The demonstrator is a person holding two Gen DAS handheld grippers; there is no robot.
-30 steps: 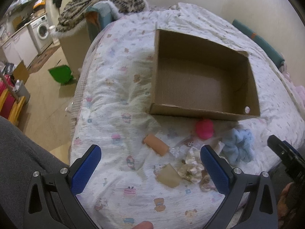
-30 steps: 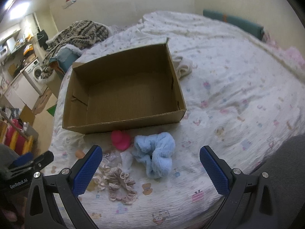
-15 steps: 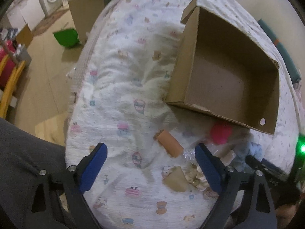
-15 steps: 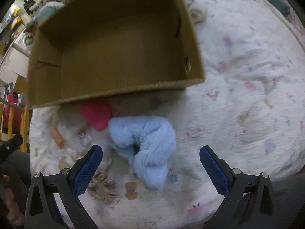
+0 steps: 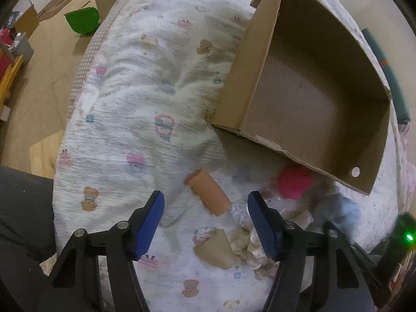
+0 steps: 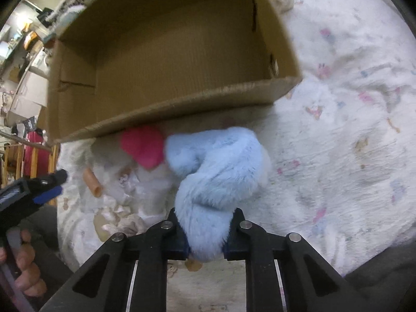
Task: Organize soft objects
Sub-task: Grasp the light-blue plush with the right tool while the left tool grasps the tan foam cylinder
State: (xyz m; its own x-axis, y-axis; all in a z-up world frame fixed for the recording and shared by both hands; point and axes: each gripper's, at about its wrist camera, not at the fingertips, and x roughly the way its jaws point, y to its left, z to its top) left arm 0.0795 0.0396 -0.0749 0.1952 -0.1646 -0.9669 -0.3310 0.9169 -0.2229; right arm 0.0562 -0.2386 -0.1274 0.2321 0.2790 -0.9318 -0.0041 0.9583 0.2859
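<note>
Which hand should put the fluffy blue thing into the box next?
The right. The right gripper is shut on the fluffy blue thing, just in front of the empty cardboard box. The left gripper is open around the orange roll, holding nothing.

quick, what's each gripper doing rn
Left gripper: open, holding nothing.
Right gripper: shut on the fluffy light-blue plush scrunchie.

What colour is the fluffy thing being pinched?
Light blue fluffy scrunchie, clearest in the right wrist view.
</note>
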